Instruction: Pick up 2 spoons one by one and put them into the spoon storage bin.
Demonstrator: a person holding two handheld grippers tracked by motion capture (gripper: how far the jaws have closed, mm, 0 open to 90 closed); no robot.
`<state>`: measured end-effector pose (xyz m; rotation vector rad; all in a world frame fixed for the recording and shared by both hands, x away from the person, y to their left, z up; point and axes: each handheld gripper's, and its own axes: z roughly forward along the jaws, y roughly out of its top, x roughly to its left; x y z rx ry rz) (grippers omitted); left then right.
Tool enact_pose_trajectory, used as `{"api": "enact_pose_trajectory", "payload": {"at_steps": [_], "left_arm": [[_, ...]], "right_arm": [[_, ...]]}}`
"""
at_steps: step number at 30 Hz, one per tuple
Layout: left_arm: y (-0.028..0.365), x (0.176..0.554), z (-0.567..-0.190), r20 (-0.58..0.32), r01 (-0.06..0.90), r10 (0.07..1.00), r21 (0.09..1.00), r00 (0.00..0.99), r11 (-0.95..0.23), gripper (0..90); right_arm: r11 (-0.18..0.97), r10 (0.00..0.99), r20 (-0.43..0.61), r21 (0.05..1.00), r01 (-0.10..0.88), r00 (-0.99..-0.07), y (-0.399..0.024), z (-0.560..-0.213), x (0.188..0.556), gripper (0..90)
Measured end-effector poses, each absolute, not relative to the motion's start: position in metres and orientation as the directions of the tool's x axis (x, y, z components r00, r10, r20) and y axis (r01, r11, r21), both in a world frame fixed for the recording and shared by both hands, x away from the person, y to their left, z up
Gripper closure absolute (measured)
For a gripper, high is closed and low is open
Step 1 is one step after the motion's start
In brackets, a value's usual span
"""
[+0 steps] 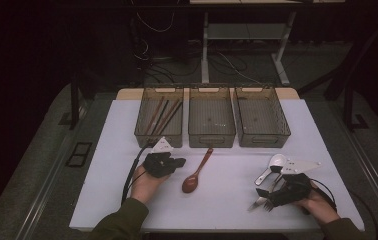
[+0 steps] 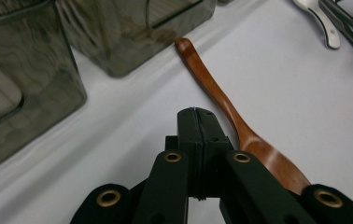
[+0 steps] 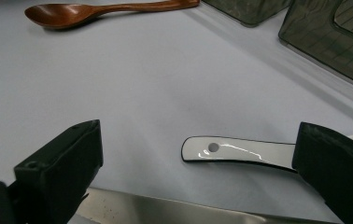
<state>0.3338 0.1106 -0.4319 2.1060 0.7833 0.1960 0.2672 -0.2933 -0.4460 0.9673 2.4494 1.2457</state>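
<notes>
Approaching the spoon (image 2: 240, 126) at the desk's (image 1: 127, 200) centre: left gripper (image 2: 198, 126) jaws closed, empty, at the spoon's 9 o'clock. Right gripper (image 3: 198, 168) jaws open, straddling the ladle (image 3: 240, 153). Next: open the left jaws, straddle the handle.

White spoon (image 3: 240, 151) bowl behind tool

Three clear bins (image 1: 212, 117) stand in a row at the counter's (image 1: 127, 200) far edge. One wooden spoon (image 1: 197, 175) lies on the counter. One white spoon (image 1: 272, 165) lies at the right. One metal fork (image 1: 259, 202) lies beside it. Several chopsticks (image 1: 161, 115) are in the left bin; exact count unclear. Two hand-held grippers: left (image 1: 179, 162), right (image 1: 263, 194).
</notes>
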Motion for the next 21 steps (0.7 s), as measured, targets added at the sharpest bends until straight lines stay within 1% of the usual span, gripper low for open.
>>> {"api": "enact_pose_trajectory", "payload": {"at_steps": [6, 16, 21], "left_arm": [[0.093, 0.345, -0.436, -0.143, 0.471, 0.590, 0.758, 0.794, -0.451, 89.1], [0.061, 0.361, -0.445, -0.115, 0.470, 0.581, 0.721, 0.806, -0.509, 89.1], [0.051, 0.364, -0.448, -0.117, 0.479, 0.585, 0.711, 0.803, -0.515, 89.1]], "right_arm": [[0.421, 0.650, 0.090, 0.784, 0.456, -0.755, -0.293, -0.446, 0.268, 1.8], [0.423, 0.650, 0.089, 0.784, 0.455, -0.755, -0.293, -0.446, 0.268, 1.8], [0.421, 0.649, 0.090, 0.784, 0.455, -0.755, -0.294, -0.446, 0.268, 1.8]]}}
